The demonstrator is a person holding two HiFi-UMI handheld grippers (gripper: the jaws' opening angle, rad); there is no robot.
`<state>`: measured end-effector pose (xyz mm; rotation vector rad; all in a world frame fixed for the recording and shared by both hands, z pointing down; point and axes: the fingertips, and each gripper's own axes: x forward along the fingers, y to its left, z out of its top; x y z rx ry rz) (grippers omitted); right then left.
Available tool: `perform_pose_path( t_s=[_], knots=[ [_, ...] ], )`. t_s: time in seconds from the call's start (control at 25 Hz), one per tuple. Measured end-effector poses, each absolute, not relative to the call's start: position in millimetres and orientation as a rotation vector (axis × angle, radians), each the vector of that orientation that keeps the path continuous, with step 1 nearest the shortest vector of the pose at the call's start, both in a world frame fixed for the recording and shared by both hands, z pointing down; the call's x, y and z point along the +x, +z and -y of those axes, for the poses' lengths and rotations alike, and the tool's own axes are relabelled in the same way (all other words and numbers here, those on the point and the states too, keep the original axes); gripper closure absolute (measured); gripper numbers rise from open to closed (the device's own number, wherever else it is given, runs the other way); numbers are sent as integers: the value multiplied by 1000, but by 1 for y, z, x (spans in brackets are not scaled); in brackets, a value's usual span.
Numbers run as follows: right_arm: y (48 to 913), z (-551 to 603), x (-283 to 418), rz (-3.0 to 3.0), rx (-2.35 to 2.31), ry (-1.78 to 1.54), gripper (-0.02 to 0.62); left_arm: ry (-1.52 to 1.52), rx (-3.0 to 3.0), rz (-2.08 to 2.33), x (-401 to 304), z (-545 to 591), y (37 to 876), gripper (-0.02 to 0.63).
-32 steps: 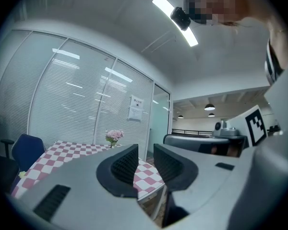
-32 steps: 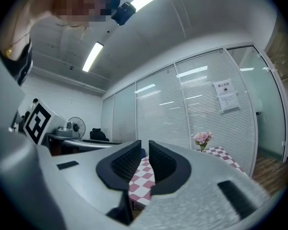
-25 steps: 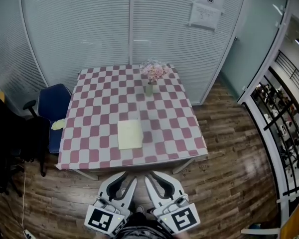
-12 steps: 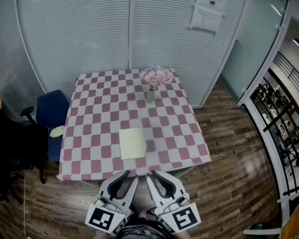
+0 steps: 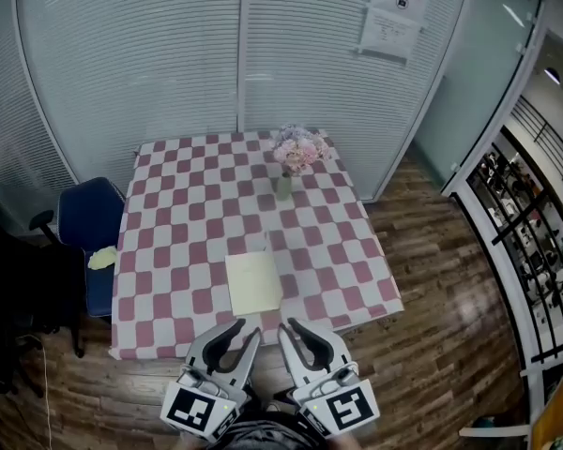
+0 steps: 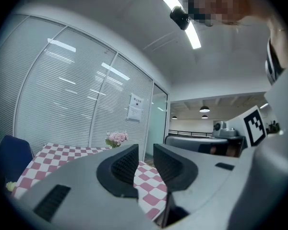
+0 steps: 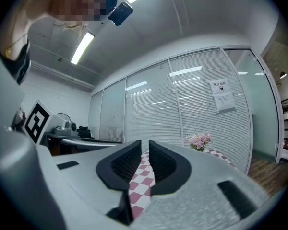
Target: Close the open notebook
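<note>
My left tongs (image 5: 247,331): jaws slightly apart, empty. My right tongs (image 5: 293,329): likewise. Notebook (image 5: 253,283): flat on table (image 5: 169,251), near its front edge.

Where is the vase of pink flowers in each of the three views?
Head view: the vase of pink flowers is at upper centre, near the far edge of the checkered table.
Left gripper view: it is left of centre.
Right gripper view: it is right of centre.
Shared landmark: the paper notice on the wall, up and to the right of it in every view.
</note>
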<state>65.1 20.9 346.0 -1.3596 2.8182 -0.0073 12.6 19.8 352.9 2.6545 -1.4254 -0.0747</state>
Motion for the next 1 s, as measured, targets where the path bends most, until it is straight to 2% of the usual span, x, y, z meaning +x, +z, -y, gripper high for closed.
perform_pose_path(
  t_s=[1.0],
  knots=[
    [364,51,38,-2826,-1400,-63,543,-36,2637,1420,-26,51,368,515]
  ],
)
